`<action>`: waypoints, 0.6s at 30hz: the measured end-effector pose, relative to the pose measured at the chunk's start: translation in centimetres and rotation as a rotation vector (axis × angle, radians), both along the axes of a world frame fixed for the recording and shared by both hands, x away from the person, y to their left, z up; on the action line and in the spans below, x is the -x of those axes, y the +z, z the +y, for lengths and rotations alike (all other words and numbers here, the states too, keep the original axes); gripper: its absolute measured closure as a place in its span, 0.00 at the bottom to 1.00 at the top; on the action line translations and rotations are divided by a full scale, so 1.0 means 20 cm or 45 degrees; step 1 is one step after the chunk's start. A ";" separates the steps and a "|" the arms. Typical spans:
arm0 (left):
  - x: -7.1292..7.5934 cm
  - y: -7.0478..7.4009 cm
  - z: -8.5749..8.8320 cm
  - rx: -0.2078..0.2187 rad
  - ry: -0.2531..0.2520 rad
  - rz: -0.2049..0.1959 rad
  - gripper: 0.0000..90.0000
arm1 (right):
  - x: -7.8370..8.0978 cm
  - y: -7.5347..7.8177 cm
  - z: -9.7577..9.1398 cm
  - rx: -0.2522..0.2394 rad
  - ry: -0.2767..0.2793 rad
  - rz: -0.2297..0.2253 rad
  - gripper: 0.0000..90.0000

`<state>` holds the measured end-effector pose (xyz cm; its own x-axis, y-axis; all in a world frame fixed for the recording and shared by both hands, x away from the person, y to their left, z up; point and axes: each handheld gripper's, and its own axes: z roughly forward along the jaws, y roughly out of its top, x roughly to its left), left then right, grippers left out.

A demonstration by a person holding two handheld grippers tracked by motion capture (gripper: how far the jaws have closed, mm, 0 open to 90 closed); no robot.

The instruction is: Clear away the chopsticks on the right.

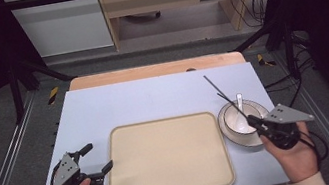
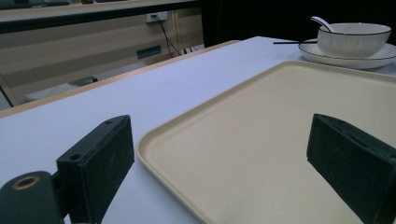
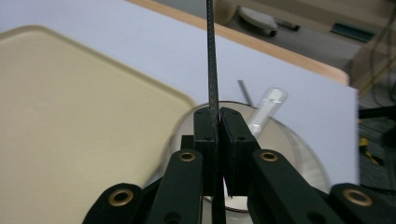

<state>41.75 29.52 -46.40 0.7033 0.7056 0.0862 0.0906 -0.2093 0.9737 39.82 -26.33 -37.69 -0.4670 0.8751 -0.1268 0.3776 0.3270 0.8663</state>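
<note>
Chopsticks (image 1: 218, 91), thin and black, slant from my right gripper (image 1: 253, 120) over the white bowl (image 1: 238, 119). From my left gripper (image 2: 219, 163), jaws wide apart straddle the beige tray's (image 2: 196, 140) edge. From my right gripper, jaws are clamped on one dark chopstick (image 3: 212, 56).

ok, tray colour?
Plain cream-beige, no pattern. The tray shows best in the high view, lying between the two grippers.

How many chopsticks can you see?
2. One chopstick is pinched in the right gripper above the bowl; another chopstick lies behind the bowl on the table.
</note>
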 end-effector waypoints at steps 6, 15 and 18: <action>0.00 0.00 0.01 0.008 0.008 -0.004 0.08 | 0.01 -0.10 0.23 -0.004 0.095 0.076 0.95; 0.01 0.01 0.02 0.019 0.021 -0.011 0.08 | 0.02 -0.27 0.41 -0.006 0.161 0.210 0.95; 0.01 0.01 0.03 0.025 0.032 -0.009 0.08 | 0.02 -0.30 0.43 0.018 0.163 0.254 0.95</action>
